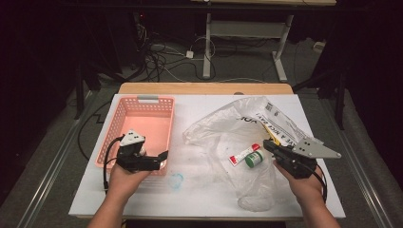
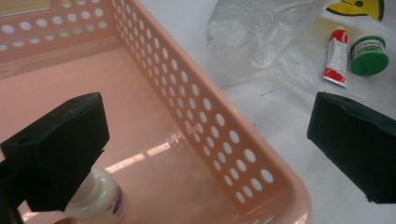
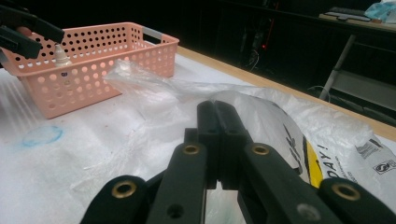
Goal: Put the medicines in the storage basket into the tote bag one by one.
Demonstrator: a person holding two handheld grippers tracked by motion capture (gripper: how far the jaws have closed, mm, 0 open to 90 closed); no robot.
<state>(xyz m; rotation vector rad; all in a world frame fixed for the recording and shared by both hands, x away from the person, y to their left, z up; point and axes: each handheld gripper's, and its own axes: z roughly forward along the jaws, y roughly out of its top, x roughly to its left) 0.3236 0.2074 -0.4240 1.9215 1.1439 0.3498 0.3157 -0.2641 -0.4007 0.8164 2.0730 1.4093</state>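
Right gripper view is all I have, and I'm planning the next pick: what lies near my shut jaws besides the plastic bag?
Observer: A red-and-white tube and a green-lidded jar lie side by side on the clear plastic of the bag, just left of the right gripper.
Operator: Is the left gripper holding that bottle over the basket?
Observer: No. The left gripper has its jaws wide apart. The white bottle stands on the floor of the pink basket, beneath one jaw.
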